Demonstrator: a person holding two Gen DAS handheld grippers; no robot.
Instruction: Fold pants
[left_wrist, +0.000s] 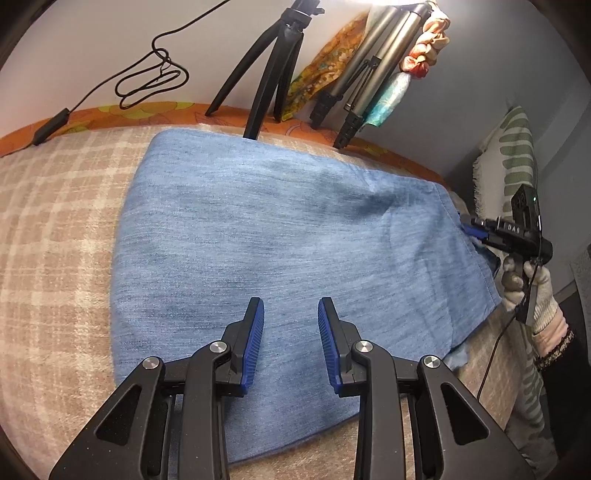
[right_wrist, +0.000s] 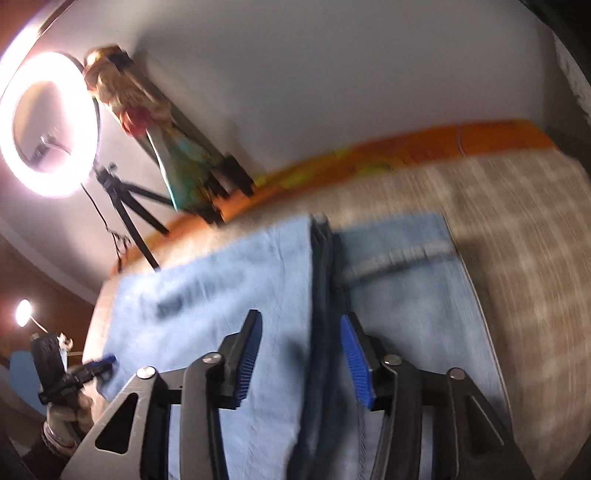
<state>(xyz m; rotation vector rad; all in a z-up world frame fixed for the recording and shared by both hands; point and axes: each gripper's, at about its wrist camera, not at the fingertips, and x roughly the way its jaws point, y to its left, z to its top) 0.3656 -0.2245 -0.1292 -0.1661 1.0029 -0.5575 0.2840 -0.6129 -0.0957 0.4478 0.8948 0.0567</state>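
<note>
To the left of the left tongs lies the beige plaid blanket, edged at the far side by an orange patterned sheet under a pale wall, where a black cable loops. The jaws stand apart, pinching nothing, over the folded blue pants, which lie flat beneath and ahead of them. Beyond the pants stand two tripods: one black, one grey draped with scarves. At the pants' right edge are the right tongs, spread in their own blurred view with a dark fold between the jaws, unpinched. One ring light glows far left of them.
</note>
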